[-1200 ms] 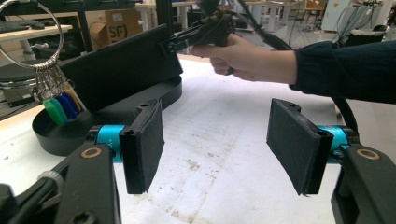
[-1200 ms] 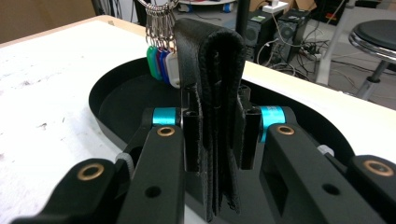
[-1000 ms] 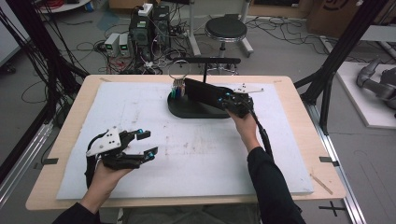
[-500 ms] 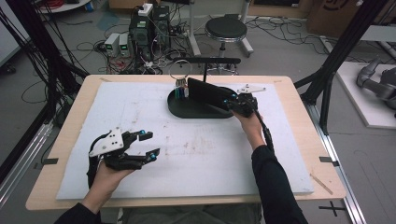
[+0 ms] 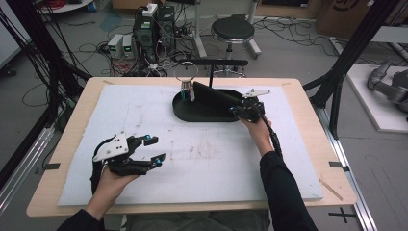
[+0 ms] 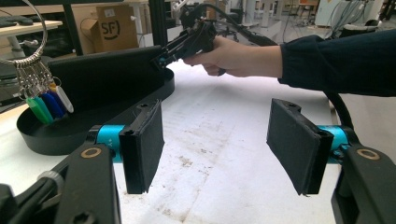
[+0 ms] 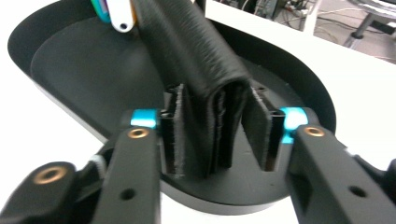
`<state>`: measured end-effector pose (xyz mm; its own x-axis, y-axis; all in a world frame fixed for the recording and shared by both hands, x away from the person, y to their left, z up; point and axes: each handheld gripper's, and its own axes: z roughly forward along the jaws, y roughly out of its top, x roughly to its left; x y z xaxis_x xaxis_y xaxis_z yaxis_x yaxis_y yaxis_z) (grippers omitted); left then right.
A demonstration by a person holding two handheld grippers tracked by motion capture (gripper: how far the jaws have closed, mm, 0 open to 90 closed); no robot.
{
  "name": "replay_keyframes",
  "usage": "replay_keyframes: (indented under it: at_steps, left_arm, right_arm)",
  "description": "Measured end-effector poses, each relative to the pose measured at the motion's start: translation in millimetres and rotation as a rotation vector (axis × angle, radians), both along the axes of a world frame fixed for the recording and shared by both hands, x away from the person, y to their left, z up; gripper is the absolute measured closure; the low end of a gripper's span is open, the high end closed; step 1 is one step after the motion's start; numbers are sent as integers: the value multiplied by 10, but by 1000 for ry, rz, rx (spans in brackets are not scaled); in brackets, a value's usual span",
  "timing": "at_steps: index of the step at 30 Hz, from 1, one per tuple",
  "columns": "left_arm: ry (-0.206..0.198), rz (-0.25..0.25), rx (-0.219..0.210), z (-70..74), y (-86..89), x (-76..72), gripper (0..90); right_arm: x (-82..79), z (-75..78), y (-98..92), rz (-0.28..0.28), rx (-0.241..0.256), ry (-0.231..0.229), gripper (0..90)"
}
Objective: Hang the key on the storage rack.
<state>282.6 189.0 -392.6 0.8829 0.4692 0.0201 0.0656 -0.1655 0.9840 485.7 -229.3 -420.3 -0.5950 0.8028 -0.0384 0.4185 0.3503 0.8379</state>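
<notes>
A black oval tray (image 5: 192, 115) sits at the far middle of the white mat. A black leather wallet (image 5: 214, 96) stands tilted in it, its right end between the jaws of my right gripper (image 5: 235, 111), which is shut on it. In the right gripper view the folded wallet (image 7: 187, 46) runs up from the gripper (image 7: 217, 140) over the tray (image 7: 93, 70). A key ring with coloured tags (image 5: 186, 89) hangs over the tray's left end. My left gripper (image 5: 155, 149) rests open near the mat's front left, its pads (image 6: 142, 144) wide apart with nothing between them.
A black stand with a crossbar (image 5: 211, 62) rises behind the tray and carries the key ring. The coloured tags (image 6: 46, 100) dangle just inside the tray's wall (image 6: 56, 135). Bare stained mat (image 5: 207, 154) lies between the two hands. A stool, computers and cables stand beyond the table.
My right gripper has drawn the wallet's end slightly to the right, and the wallet stands a little steeper. The left gripper has barely shifted.
</notes>
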Motion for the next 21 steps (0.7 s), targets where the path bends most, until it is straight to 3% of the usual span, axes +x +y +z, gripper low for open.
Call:
replay_keyframes:
  at_steps: [4,9,16,21]
  left_arm:
    - [2,1,2,-2,5,8,360]
    - [7,23,5,-2,16,40,345]
    - [32,58,-1,-8,44,132,311]
    - [45,71,6,-20,50,191,272]
  right_arm:
    - [-35,70,-66,-21,23,-3,461]
    - [-149,254,-219,-5,68,-14,384]
    - [-491,565,-529,30,116,-44,341]
    - [-792,688,-740,29,124,-82,329]
